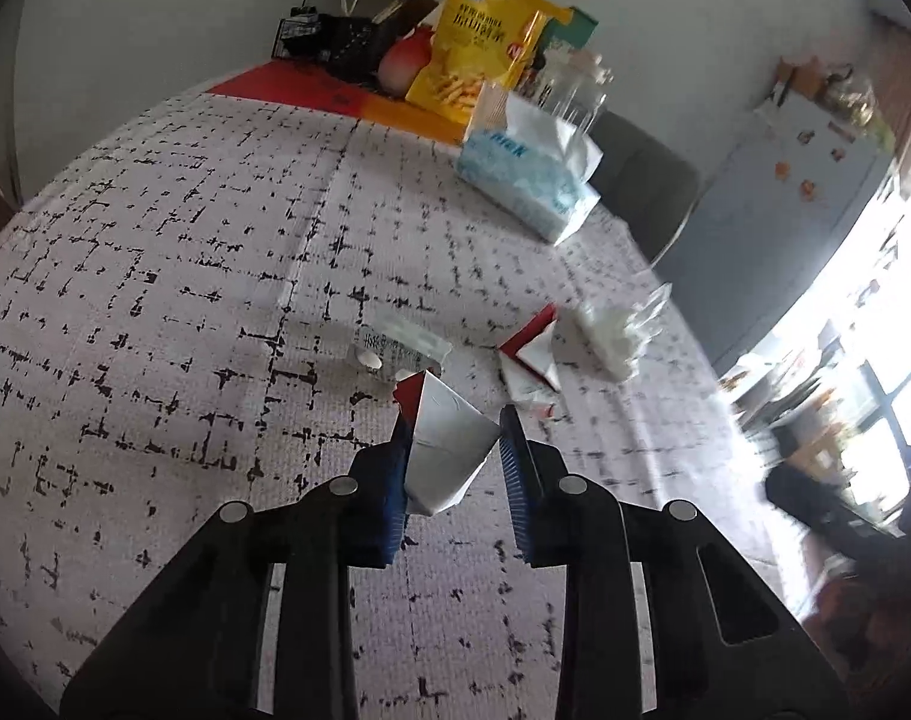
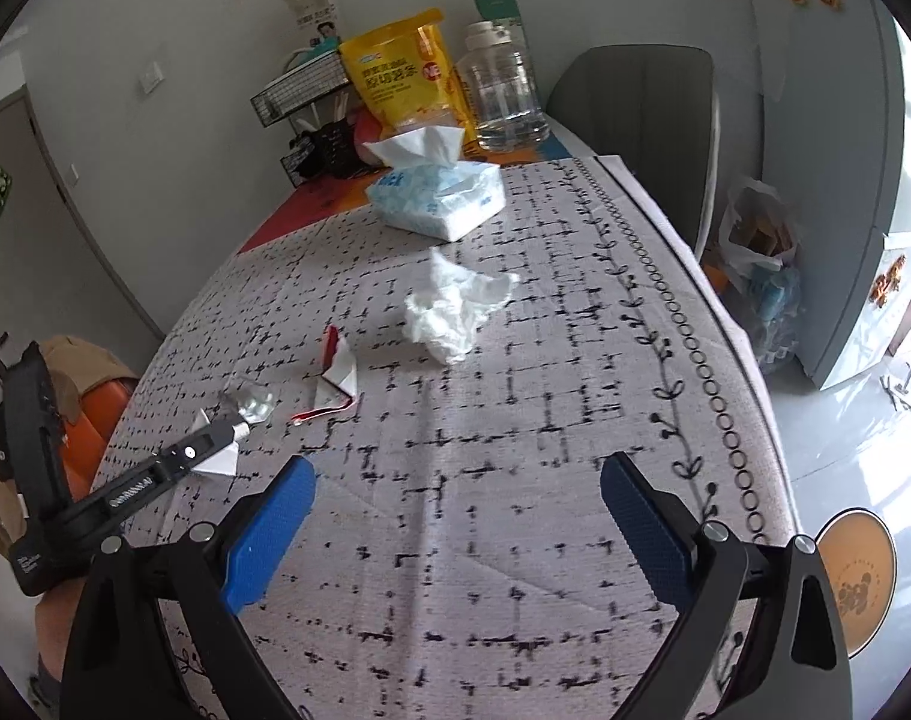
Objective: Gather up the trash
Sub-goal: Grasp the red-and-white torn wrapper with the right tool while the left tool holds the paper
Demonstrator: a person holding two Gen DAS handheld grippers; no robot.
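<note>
Checked cloth covered the table [image 2: 515, 450], where the left gripper [image 1: 455, 438] pinched a folded white-and-red paper scrap [image 1: 449, 450] between its blue pads, apparently to carry it off as trash. Farther along lay another torn red-and-white wrapper [image 2: 338, 375], a clear plastic piece [image 2: 254, 399] and a crumpled tissue [image 2: 455, 309], toward which the right gripper [image 2: 455, 492], jaws spread wide and empty, pointed. Behind them, a blue tissue pack [image 2: 437, 198] and a yellow snack bag [image 2: 404, 78] bore print too blurred to read.
</note>
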